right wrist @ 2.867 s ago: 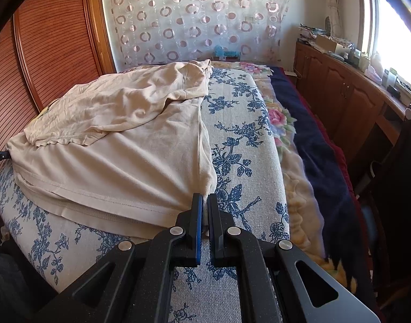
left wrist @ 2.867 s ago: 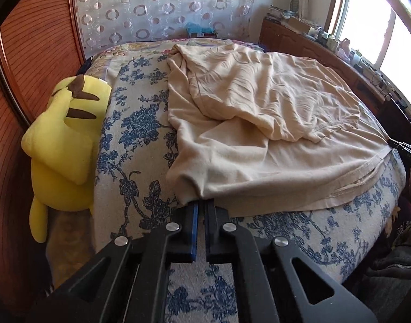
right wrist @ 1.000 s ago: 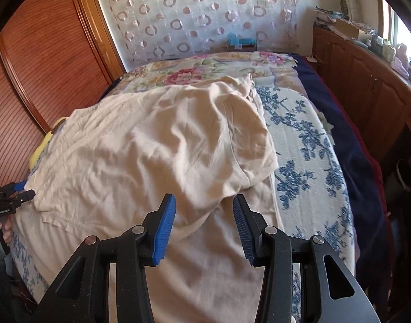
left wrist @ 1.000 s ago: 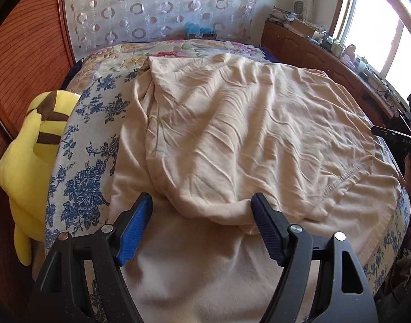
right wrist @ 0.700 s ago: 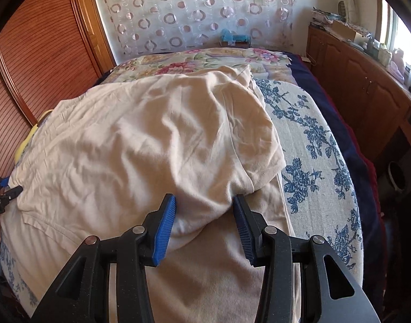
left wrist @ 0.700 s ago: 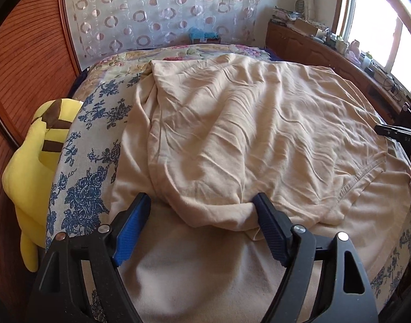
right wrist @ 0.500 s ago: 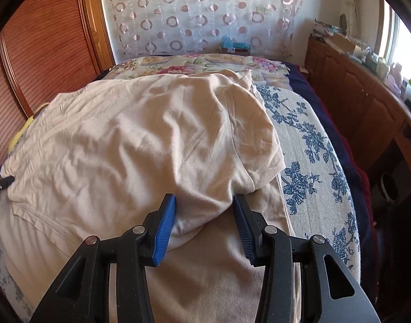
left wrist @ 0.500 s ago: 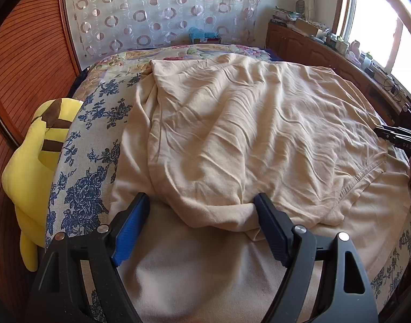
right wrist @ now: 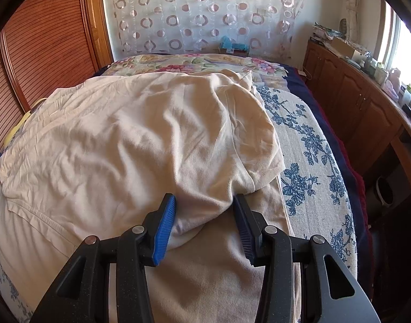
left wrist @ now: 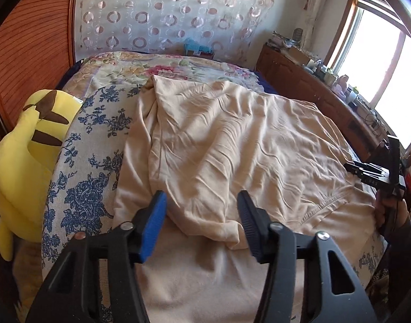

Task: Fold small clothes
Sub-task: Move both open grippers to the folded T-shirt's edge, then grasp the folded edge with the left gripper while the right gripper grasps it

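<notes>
A beige garment lies folded over itself on the bed, its upper layer ending in a loose fold near me. My left gripper hovers over that layer's left corner. Its jaws are closing, the bunched corner lies between them, and the pads do not press on it. My right gripper stands open over the layer's right corner, which bulges between its blue pads. The right gripper also shows at the left wrist view's right edge, held by a hand. The beige garment fills the right wrist view.
A blue-flowered bedspread covers the bed. A yellow plush toy leans at its left against a wooden sliding door. A wooden cabinet with clutter runs along the right under the window. A circle-patterned curtain hangs behind.
Both grippers, earlier shut on the hem at the bed's near edge, have laid it over the garment and let go. In the last half second the left jaws narrowed and the left view drew back.
</notes>
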A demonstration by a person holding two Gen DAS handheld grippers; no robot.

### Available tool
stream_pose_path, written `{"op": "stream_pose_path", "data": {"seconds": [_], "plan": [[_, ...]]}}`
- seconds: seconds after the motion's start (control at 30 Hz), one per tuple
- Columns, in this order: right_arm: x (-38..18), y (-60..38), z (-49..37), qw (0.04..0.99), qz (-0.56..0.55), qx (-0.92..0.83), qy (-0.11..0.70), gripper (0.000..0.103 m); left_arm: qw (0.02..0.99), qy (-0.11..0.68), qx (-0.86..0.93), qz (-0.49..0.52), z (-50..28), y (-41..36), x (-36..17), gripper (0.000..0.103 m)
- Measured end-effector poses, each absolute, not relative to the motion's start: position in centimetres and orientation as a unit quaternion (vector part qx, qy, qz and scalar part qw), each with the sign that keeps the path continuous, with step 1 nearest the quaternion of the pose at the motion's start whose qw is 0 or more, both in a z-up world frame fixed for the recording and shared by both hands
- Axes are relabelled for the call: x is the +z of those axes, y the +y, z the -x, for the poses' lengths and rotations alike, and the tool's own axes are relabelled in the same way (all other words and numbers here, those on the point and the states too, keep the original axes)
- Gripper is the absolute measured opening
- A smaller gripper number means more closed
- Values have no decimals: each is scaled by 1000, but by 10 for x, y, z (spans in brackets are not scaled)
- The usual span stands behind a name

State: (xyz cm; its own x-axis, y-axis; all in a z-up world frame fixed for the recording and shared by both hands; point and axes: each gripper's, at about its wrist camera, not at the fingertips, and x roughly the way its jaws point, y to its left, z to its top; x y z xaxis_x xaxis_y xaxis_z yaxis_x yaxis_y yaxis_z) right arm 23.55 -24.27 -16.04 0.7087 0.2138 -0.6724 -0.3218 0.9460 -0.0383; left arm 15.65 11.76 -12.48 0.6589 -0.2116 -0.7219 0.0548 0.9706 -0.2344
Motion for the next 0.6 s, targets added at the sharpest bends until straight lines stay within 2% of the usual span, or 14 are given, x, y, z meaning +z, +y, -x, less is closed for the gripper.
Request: {"op": "stream_pose_path", "data": {"seconds": [0.17,0.4,0.47,0.53,0.6], "plan": [[-160,-242,-235,921,77,145,353,46,897,427,-59,102,-161,121,-136,40],[-160,-243,-235,921,77,146,353,46,889,435,-84,112,-161,116,-145,39],[-160,-243,-235,921,75,147,354,46,890,435,-85,107,-163,113,-143,25],[-160,-246,-237,920,73,149,354,46,889,439,-79,100,-167,111,-144,19],[-159,-248,-236,921,68,149,354,46,889,441,-77,98,-169,111,-145,18]]}}
